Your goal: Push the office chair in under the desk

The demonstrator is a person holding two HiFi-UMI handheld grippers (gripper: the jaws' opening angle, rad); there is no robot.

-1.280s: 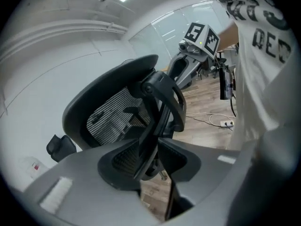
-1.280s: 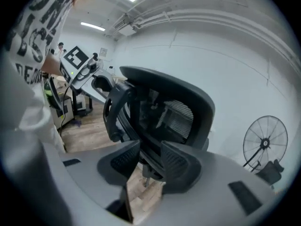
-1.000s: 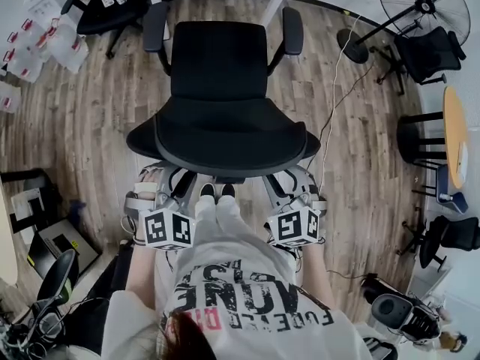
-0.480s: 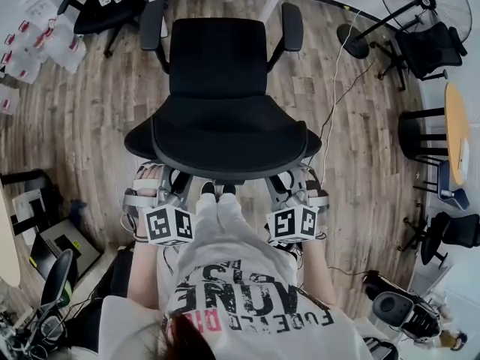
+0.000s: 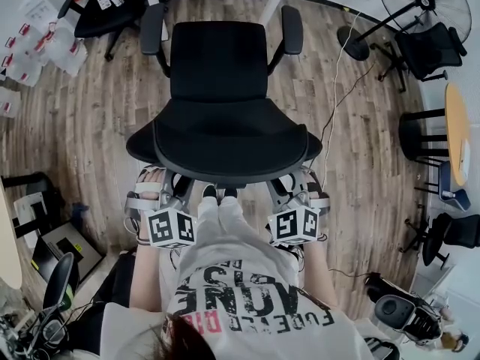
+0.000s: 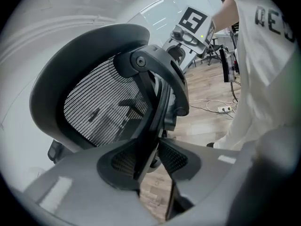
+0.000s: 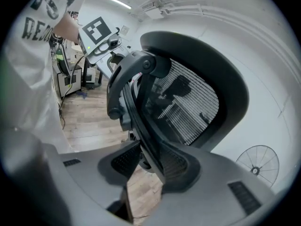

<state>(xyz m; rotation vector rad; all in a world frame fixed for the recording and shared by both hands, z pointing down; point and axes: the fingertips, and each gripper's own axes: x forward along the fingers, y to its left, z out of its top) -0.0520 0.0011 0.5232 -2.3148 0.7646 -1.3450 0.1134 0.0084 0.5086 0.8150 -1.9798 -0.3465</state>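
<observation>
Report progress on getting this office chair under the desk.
Done: the left gripper and right gripper each clamp a strut of the back frame; the left's jaws have just closed slightly further on it. In hand: the person stands behind the office chair, set to push. Left: the whole push; the seat lies fully in view, short of the white desk legs.

Legible only in part, just behind the office chair [image 5: 218, 73]: big black block capitals over a red line across the white T-shirt [image 5: 225, 265], too warped and cropped to read as whole words.
</observation>
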